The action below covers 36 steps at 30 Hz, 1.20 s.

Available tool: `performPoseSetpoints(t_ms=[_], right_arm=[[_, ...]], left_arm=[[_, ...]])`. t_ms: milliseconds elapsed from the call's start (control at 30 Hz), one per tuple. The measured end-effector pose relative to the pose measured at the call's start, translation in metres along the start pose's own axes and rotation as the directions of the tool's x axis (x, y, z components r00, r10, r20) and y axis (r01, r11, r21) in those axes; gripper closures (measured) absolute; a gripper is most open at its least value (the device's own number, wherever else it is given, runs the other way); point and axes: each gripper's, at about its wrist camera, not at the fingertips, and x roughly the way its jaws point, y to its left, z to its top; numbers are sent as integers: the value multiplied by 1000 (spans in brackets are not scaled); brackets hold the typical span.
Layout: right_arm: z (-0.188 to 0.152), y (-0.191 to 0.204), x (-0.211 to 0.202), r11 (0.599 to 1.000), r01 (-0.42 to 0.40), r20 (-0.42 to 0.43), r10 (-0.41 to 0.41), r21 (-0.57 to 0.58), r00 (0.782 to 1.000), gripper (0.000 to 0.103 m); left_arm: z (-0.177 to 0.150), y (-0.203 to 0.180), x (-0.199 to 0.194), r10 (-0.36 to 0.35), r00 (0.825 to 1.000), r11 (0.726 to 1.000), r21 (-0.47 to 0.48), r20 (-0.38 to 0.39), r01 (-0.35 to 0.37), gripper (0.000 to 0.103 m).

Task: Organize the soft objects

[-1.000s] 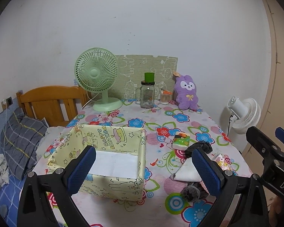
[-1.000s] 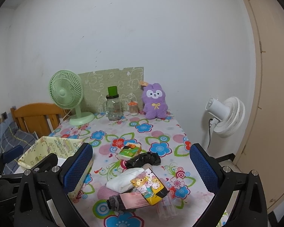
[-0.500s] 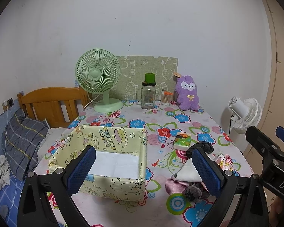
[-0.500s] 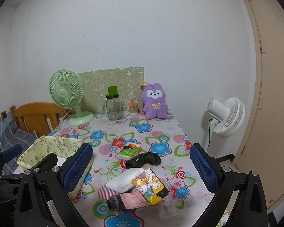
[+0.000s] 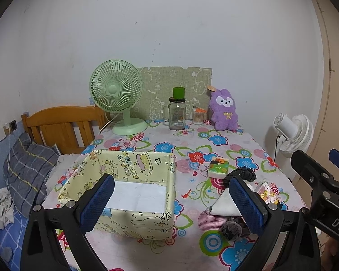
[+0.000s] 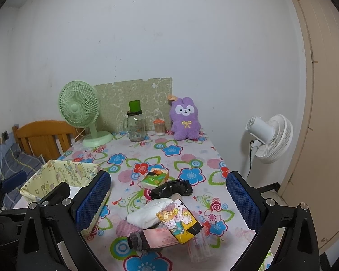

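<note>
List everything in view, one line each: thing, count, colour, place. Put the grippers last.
fabric box: 1, pale yellow, near left of table, holding nothing but its white base
tissue pack: 1, green and orange, mid table
black bundle: 1, black, behind the pile
white cloth: 1, white, in the pile
cartoon pouch: 1, yellow, on top of the pile
rolled socks: 1 bundle, grey with pink band, front of the pile
plush bunny: 1, purple, far edge
desk fan: 1, green, far left
glass jar: 1, clear, green cup on top, far middle
standing fan: 1, white, on the floor beside the table
left gripper: 1, black, blue fingers, open above the box
right gripper: 1, black, blue fingers, open above the pile
</note>
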Motion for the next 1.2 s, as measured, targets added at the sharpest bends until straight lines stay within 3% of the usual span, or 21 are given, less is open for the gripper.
performPoseSetpoints(t_ms=[700, 1200], right_arm=[[1, -1, 0, 1000, -18, -4, 18, 1, 1000, 0], [-15, -6, 16, 999, -31, -30, 30, -27, 999, 2]], left_arm=[[-1, -8, -2, -14, 1000, 1000, 7, 5, 14, 1], [-23, -26, 15, -83, 996, 996, 31, -39, 84, 2]])
